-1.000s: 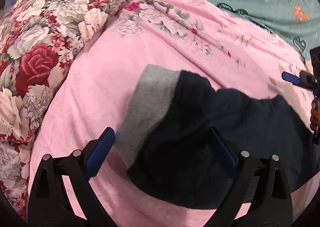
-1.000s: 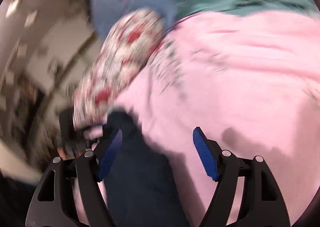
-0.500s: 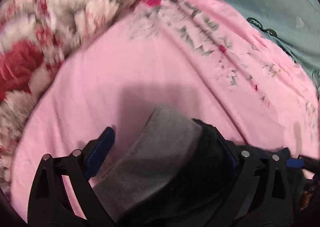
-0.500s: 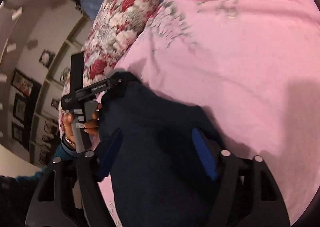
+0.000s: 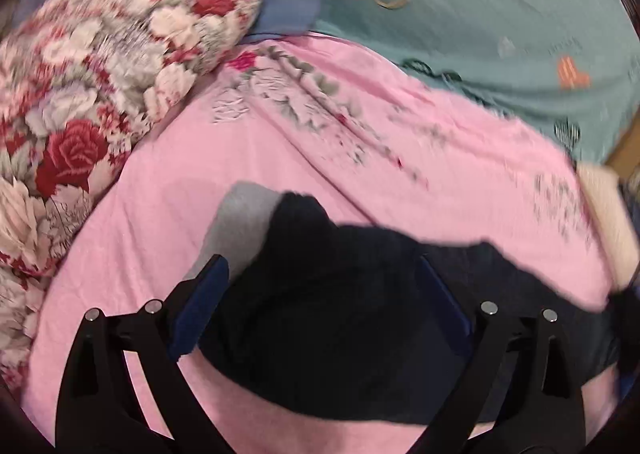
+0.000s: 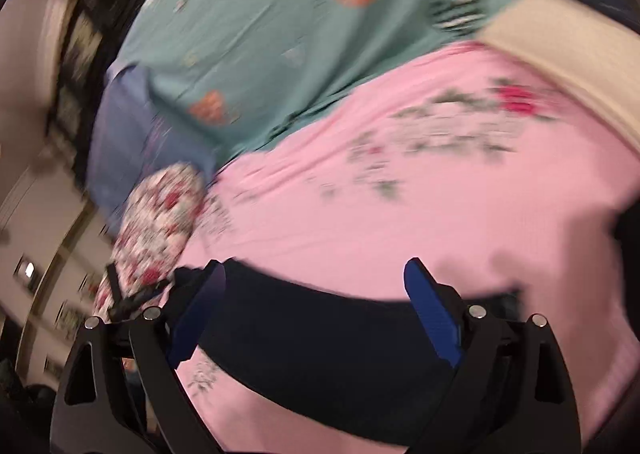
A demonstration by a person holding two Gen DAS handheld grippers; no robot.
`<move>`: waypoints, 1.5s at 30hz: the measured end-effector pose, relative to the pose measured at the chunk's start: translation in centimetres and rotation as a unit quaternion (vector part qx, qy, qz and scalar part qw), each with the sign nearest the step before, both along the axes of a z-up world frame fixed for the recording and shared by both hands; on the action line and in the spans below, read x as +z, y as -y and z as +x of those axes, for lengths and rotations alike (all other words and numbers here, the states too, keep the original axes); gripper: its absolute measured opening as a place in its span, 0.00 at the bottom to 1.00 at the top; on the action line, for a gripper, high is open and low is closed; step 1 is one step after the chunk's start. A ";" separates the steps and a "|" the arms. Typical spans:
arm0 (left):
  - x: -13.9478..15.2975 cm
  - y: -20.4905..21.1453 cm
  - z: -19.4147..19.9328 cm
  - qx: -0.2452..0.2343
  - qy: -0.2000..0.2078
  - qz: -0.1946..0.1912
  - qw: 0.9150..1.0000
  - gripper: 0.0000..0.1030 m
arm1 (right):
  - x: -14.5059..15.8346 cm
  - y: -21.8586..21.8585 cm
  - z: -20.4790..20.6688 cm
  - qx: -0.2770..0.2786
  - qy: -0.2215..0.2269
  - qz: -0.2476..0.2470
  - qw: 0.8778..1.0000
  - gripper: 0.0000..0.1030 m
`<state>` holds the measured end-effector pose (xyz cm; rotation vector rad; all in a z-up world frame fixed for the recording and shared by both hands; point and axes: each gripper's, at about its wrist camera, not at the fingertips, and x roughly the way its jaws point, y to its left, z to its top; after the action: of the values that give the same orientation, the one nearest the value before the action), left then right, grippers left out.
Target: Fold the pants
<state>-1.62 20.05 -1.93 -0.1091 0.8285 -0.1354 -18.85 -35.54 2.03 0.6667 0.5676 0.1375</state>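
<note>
Since half a second ago the left gripper has pulled back from the pants, which lie flat on the pink sheet. Both grippers, also the right gripper, are wide open and hold nothing. The floral pillow lies at the left.

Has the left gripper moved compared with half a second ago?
Yes. The left gripper has drawn back from the floral pillow: the pants with their grey band filled the space between the fingers then and now lie further ahead on the pink blanket.
</note>
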 end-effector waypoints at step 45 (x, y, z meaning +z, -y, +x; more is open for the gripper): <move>-2.5 0.6 -3.9 -0.034 0.004 -0.047 0.998 0.96 | -1.4 -11.5 5.5 0.149 -0.073 -0.089 0.982 0.20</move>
<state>-5.49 19.41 -4.47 -0.1678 0.8176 -0.2391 -13.35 -24.04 0.67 0.4163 0.8099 0.3168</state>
